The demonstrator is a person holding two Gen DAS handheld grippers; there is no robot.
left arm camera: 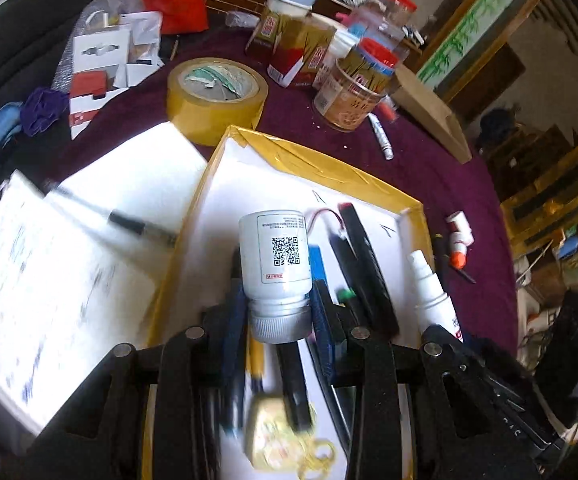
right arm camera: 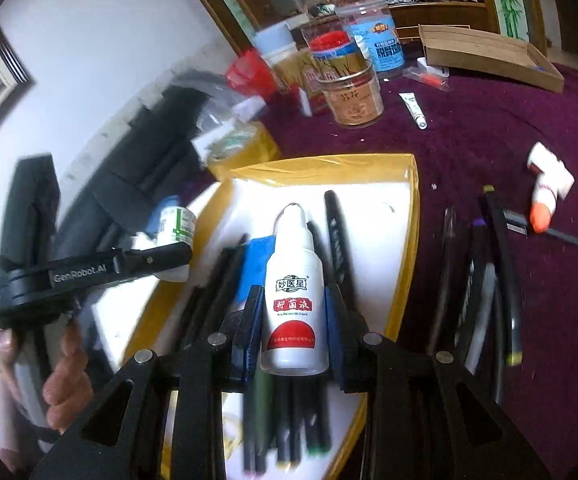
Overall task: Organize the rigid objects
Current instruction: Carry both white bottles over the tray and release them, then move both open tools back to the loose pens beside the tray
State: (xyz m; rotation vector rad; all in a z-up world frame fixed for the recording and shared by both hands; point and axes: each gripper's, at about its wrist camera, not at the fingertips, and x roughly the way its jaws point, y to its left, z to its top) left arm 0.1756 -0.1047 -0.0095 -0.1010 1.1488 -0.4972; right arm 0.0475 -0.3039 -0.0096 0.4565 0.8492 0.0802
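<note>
Two bottles gripped (one each) over yellow-edged tray point(right arm camera: 407, 216), purple tablecloth point(right arm camera: 489, 140) beyond.

A white pill bottle point(left arm camera: 276, 268) with a silver cap hangs cap-down over the yellow-edged tray point(left arm camera: 329, 162). A white spray bottle point(right arm camera: 294, 300) with red words hangs there too.

Glossy plastic bottle point(left arm camera: 275, 256) (ribbed, seemingly metal cap).
</note>
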